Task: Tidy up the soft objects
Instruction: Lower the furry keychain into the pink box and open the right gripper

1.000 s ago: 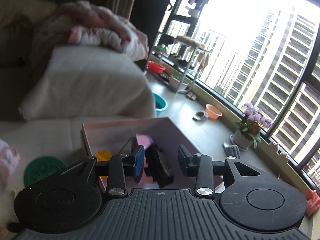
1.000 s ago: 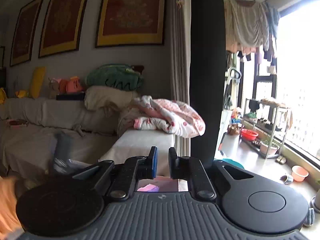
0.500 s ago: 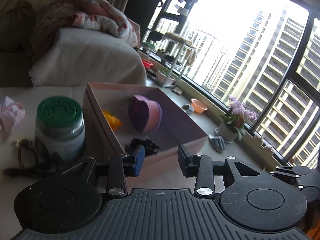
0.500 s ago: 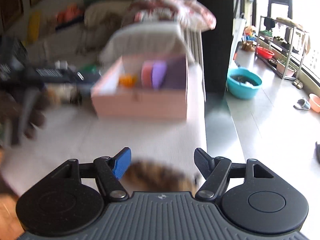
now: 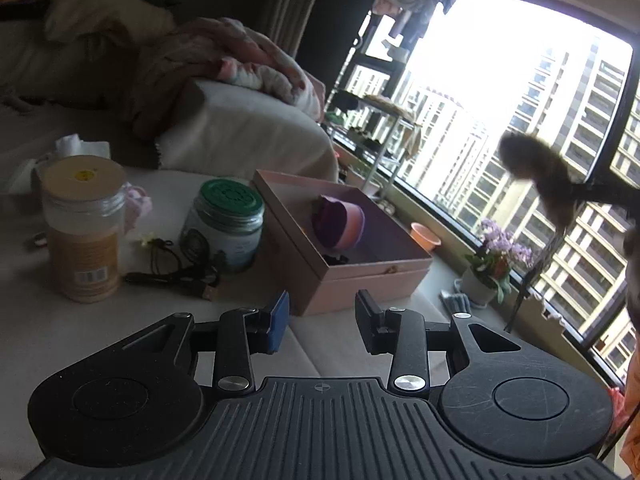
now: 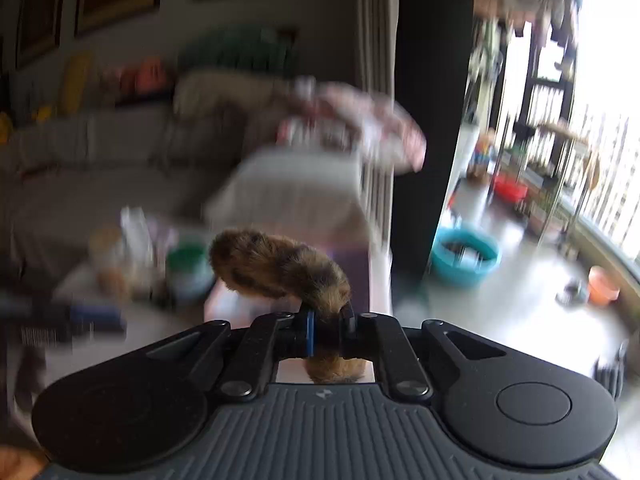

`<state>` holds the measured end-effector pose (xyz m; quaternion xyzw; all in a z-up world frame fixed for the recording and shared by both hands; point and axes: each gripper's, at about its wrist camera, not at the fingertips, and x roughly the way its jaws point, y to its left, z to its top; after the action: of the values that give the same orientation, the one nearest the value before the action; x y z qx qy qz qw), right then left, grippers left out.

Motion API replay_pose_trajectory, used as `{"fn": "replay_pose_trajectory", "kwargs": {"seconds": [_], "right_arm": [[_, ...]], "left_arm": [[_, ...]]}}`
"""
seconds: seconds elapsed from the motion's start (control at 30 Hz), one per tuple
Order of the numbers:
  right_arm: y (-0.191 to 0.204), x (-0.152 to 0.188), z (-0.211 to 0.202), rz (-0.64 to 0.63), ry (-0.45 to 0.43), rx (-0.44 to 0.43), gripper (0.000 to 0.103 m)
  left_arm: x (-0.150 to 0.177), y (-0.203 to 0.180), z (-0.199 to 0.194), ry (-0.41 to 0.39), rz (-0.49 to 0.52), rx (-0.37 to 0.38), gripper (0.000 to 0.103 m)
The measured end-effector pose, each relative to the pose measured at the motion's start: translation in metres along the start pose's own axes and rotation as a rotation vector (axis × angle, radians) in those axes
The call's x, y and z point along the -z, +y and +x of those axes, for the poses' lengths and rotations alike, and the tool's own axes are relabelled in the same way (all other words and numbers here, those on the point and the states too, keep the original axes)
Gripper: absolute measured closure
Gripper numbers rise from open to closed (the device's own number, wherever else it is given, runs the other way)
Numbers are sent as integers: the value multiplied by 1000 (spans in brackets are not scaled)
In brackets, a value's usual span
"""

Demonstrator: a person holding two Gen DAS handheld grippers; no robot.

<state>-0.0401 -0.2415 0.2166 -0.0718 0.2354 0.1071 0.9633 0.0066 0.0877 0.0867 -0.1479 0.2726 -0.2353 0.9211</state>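
My right gripper (image 6: 330, 330) is shut on a brown furry scrunchie (image 6: 276, 266) and holds it in the air above the table; the scrunchie also shows in the left wrist view (image 5: 536, 172) at the upper right. My left gripper (image 5: 322, 316) is open and empty, just in front of an open pink box (image 5: 360, 276). The box holds a purple and pink soft ring (image 5: 338, 220) and a dark item (image 5: 336, 258) on its floor. The right wrist view is blurred.
A green-lidded jar (image 5: 224, 224), a tall yellow-lidded jar (image 5: 82, 236) and a black cable (image 5: 172, 272) lie left of the box. A sofa with a blanket (image 5: 240, 68) stands behind. The window and a flower pot (image 5: 492, 268) are at the right.
My right gripper has shut on the furry scrunchie and lifted it off the table. My left gripper has drawn back from the box and stays open.
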Motion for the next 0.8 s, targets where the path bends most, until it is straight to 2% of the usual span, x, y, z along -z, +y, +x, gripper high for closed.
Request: {"fn": "replay_pose_trajectory", "kwargs": {"seconds": [0.07, 0.17, 0.27, 0.4, 0.57, 0.63, 0.7, 0.73, 0.77, 0.8], "right_arm": [[-1, -43, -6, -15, -78, 2, 93], [1, -98, 0, -39, -130, 13, 93], [11, -135, 14, -63, -149, 52, 93], [19, -164, 33, -55, -146, 58, 93], [29, -183, 53, -44, -155, 40, 93], [26, -181, 68, -20, -129, 21, 92], [20, -169, 98, 24, -67, 0, 90], [17, -158, 118, 51, -20, -18, 82], [13, -144, 140, 79, 49, -30, 65], [9, -131, 165, 98, 136, -36, 56]], "left_arm": [[-2, 4, -9, -21, -19, -5, 63], [-3, 4, -19, -39, -10, -2, 63], [-3, 7, -25, -48, -3, -4, 63], [0, 22, -31, -47, -17, -28, 63], [4, 42, -35, -47, -57, -60, 63], [6, 49, -34, -46, -74, -63, 63], [10, 53, -31, -37, -86, -67, 63], [12, 55, -29, -28, -87, -72, 63], [13, 56, -27, -19, -84, -81, 63], [15, 57, -25, -10, -75, -97, 63]]}}
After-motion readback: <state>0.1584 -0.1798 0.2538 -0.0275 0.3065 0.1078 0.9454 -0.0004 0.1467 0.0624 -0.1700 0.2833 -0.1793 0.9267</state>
